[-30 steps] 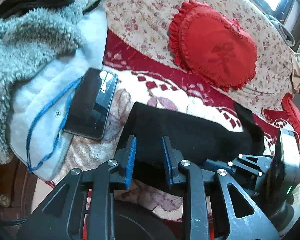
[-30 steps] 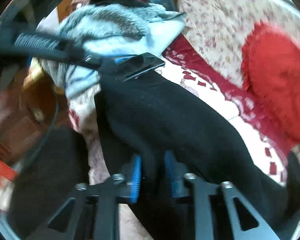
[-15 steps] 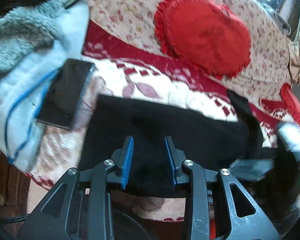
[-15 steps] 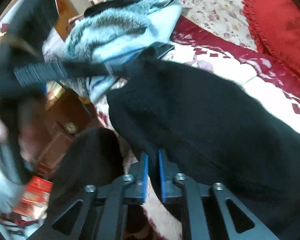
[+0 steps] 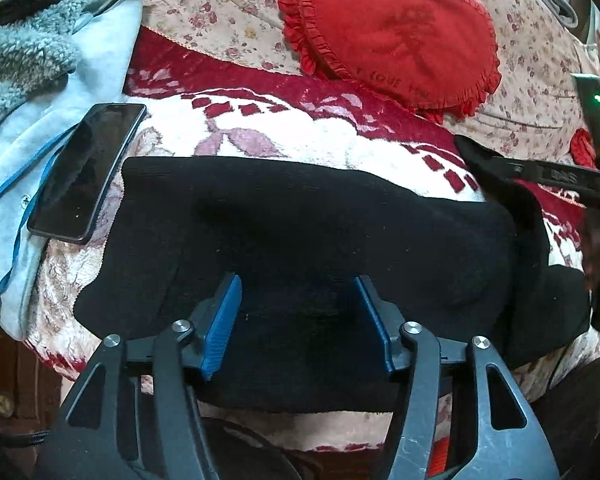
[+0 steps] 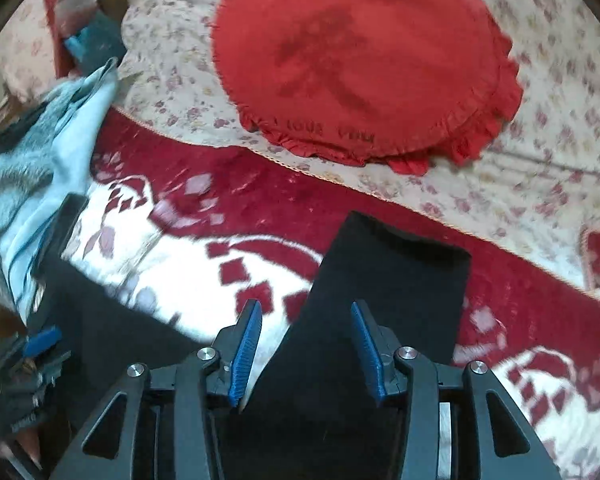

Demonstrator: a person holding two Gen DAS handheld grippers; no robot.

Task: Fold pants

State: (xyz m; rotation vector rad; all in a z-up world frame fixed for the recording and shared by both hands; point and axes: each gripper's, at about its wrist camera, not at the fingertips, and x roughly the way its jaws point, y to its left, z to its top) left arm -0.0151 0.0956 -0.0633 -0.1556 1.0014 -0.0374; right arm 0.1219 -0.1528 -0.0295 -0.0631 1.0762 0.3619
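The black pants (image 5: 300, 240) lie folded across the red and white blanket (image 5: 292, 136). My left gripper (image 5: 298, 312) is open, its blue pads wide apart just above the near edge of the pants, holding nothing. In the right wrist view a black leg end (image 6: 388, 288) stretches away over the blanket (image 6: 204, 276). My right gripper (image 6: 306, 344) is open over that leg end, with the cloth between the pads and not pinched. The right gripper's body shows at the right edge of the left wrist view (image 5: 596, 128).
A dark phone (image 5: 86, 168) lies on a pale blue fleece jacket (image 5: 40, 92) left of the pants. A red heart cushion (image 5: 396, 28) rests on a floral cover (image 5: 220, 8) behind. The bed's front edge is just below the left gripper.
Both grippers have opened. The right gripper let go of the pants edge and swung right to the leg end. The left gripper moved forward over the pants, which now lie flatter.
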